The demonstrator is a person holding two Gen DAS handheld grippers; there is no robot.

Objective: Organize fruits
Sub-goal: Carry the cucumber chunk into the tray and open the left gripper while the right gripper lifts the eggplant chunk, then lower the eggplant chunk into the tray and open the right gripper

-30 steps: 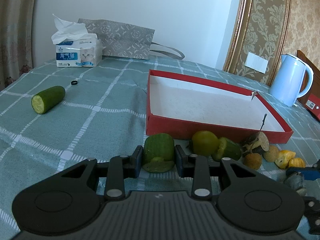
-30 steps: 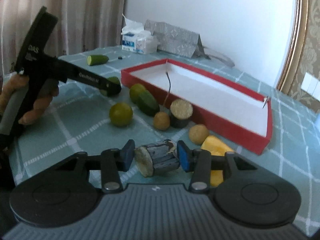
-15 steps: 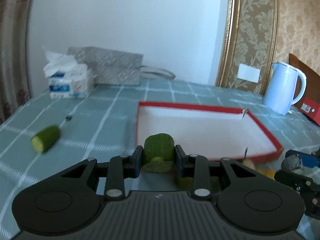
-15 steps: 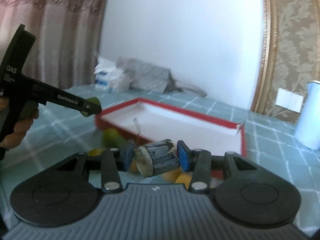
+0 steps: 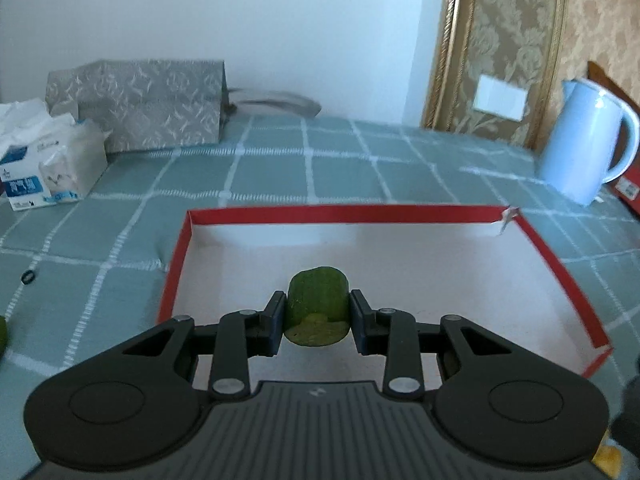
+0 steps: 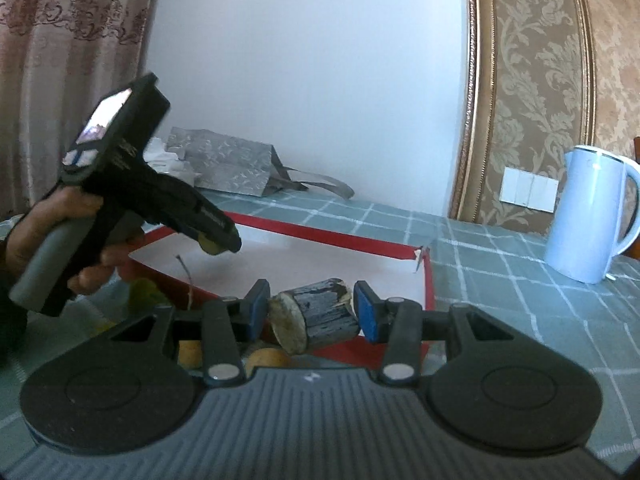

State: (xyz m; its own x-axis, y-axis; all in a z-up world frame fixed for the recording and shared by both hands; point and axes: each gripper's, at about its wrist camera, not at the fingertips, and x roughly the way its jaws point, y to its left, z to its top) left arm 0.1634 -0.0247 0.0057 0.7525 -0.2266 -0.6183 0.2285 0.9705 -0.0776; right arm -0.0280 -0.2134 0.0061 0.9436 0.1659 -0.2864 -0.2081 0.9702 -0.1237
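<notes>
Now the left tool (image 5: 317,322), gripping the cucumber chunk (image 5: 317,312), has swung over the red box (image 5: 558,258).

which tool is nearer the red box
Left. The left tool is above the red box; the right tool is short of its near wall.

The red box (image 5: 178,264) lies wide open from above, its white floor bare. Behind it the bench (image 5: 340,160) is open up to the gift bag (image 5: 136,104), tissue pack (image 5: 48,168) and kettle (image 5: 580,144).
</notes>
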